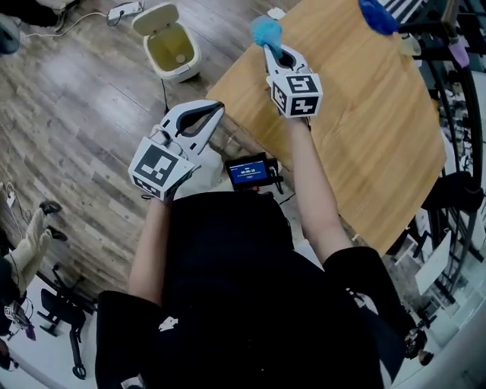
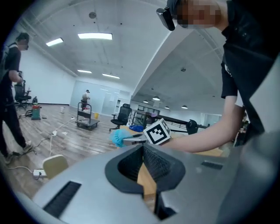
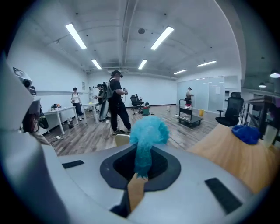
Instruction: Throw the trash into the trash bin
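Note:
My right gripper (image 1: 268, 47) is shut on a crumpled light-blue piece of trash (image 1: 266, 30), held over the near-left corner of the wooden table (image 1: 364, 129). In the right gripper view the trash (image 3: 148, 131) sticks up out of the right gripper (image 3: 142, 152). The cream trash bin (image 1: 171, 49) stands on the floor to the left of the table with its lid up. It shows as a pale shape (image 2: 54, 165) in the left gripper view. My left gripper (image 1: 219, 108) hovers off the table's edge, nearer the person, shut and empty (image 2: 143, 148).
A second blue object (image 1: 377, 15) lies at the table's far side. A cable and power strip (image 1: 121, 11) lie on the wood floor beyond the bin. People (image 3: 116, 103), a cart (image 3: 190, 119) and office chairs (image 3: 229, 109) stand farther off in the room.

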### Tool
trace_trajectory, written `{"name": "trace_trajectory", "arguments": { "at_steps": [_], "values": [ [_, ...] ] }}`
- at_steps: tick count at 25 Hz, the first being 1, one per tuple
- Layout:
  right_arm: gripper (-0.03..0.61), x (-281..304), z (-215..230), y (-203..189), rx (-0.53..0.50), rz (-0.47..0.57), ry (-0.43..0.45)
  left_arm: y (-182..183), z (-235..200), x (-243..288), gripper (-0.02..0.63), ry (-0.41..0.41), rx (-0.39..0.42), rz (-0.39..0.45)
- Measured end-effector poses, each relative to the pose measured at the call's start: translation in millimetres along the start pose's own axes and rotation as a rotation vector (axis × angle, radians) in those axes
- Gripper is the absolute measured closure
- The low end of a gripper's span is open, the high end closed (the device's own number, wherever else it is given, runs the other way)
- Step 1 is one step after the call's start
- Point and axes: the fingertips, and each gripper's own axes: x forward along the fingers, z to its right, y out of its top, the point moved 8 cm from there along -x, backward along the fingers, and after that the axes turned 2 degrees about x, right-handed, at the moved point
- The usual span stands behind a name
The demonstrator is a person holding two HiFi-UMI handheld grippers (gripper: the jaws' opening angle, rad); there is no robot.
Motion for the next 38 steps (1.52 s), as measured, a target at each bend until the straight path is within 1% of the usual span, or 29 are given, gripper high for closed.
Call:
{"name": "trace_trajectory", "arguments": {
  "at_steps": [4,5,7,10,13,15,18,21,23,26,29,31,34,38],
  "values": [
    [0.577,71,-66,26,-0.036,-0.002,0.132,-4,-55,-59,0.607,0.179,-0.052,0.018],
    [0.577,84,-79,30,-0.043,-0.003,0.157,-5,-69,-69,0.606,0.214,-0.067,0.026],
    [0.577,105,-95,38,-0.05,-0.007,0.196,-6,-90,-80,0.607,0.25,-0.093,0.041],
    [0.577,128,-107,48,-0.03,-0.016,0.268,-6,-105,-81,0.607,0.264,-0.117,0.048],
    [0.577,164,-107,49,-0.011,-0.037,0.313,-15,-130,-70,0.606,0.281,-0.199,0.06],
    [0.577,199,-105,42,0.002,-0.058,0.327,-28,-156,-60,0.606,0.28,-0.239,0.037],
    [0.577,232,-108,35,0.032,-0.087,0.356,-37,-184,-52,0.607,0.275,-0.25,-0.003],
    [0.577,255,-113,27,0.056,-0.107,0.383,-36,-210,-50,0.607,0.327,-0.266,-0.011],
    [0.577,266,-117,17,0.063,-0.129,0.39,-40,-219,-51,0.607,0.353,-0.29,-0.015],
    [0.577,281,-127,2,0.07,-0.165,0.402,-53,-230,-55,0.606,0.363,-0.291,-0.013],
    [0.577,297,-132,-12,0.074,-0.198,0.415,-65,-241,-54,0.607,0.381,-0.324,-0.039],
    [0.577,306,-134,-23,0.077,-0.216,0.419,-76,-248,-49,0.607,0.372,-0.35,-0.044],
    [0.577,329,-140,-45,0.086,-0.251,0.4,-100,-268,-45,0.607,0.353,-0.378,-0.046],
    [0.577,372,-151,-79,0.1,-0.307,0.348,-140,-303,-40,0.606,0.324,-0.418,-0.051]
  ]
}}
